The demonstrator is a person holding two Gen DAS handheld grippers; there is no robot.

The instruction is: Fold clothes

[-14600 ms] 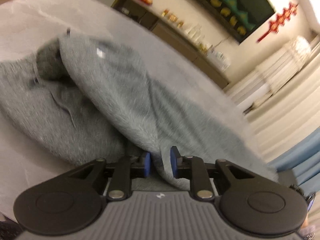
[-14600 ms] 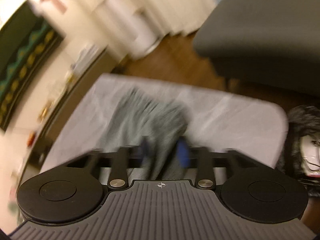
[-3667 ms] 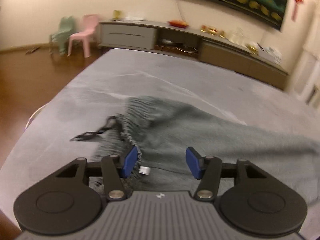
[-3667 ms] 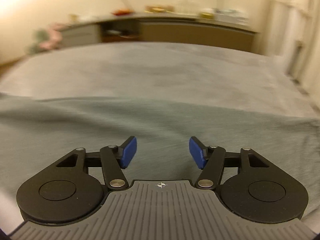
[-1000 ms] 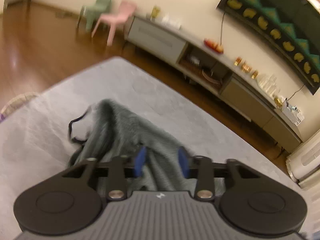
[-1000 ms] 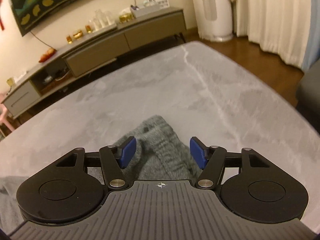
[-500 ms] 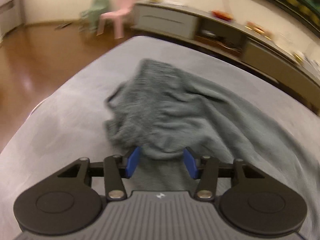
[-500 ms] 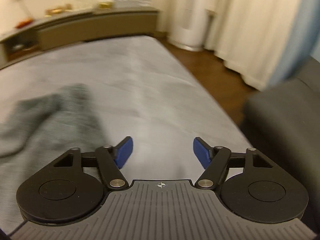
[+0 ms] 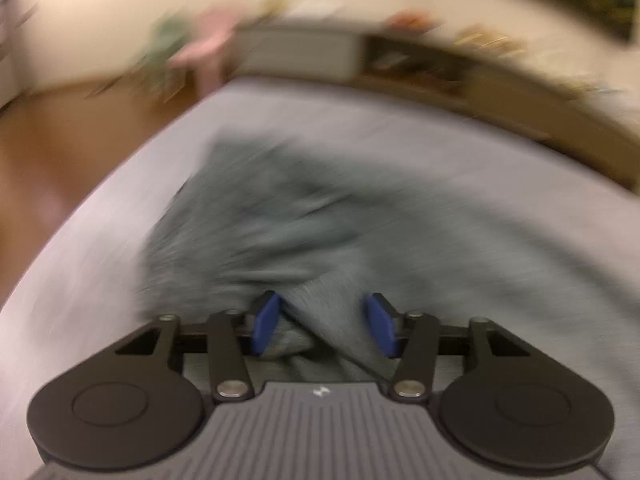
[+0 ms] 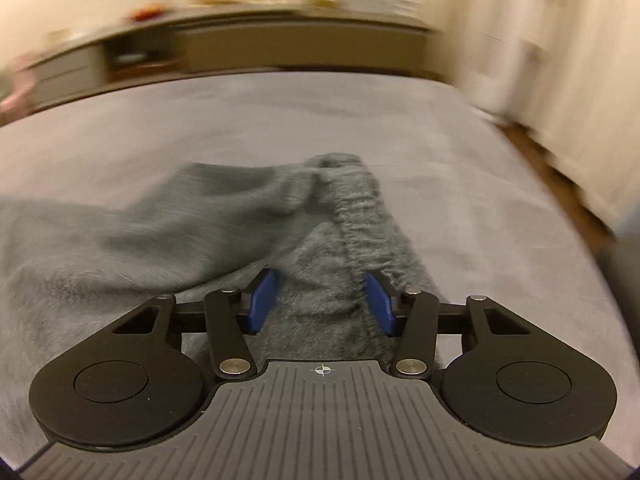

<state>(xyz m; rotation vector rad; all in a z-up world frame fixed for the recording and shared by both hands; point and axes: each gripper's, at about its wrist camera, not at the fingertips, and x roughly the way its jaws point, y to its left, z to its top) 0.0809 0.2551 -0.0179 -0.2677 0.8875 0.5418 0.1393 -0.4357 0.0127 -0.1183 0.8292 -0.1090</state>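
A grey fleecy garment (image 9: pixel 304 232) lies crumpled on the bed (image 9: pixel 460 148), which is covered in a pale grey sheet. In the left wrist view everything is blurred; the heap spreads from the centre out toward 3 o'clock, with a fold of it running between the blue pads (image 9: pixel 266 322) of the left hand-held gripper (image 9: pixel 322 322). That gripper's jaws stand apart, and I cannot tell whether either pad touches the cloth.

In the right wrist view the garment (image 10: pixel 224 220) reaches from 9 o'clock to the centre, and its gathered elastic band (image 10: pixel 360 216) runs down toward the right hand-held gripper (image 10: pixel 320 304). The jaws are spread wide, the band's lower end just beside the right-side pad (image 10: pixel 378 306), fleece lying in the gap; nothing is pinched.

At 12 o'clock beyond the bed stands a long low cabinet (image 10: pixel 256 48) with small blurred items on top. A pink chair (image 9: pixel 200 52) shows at 11 o'clock in the left view. No writing is readable; only a small crosshair mark (image 10: pixel 322 369) sits on the right gripper body.
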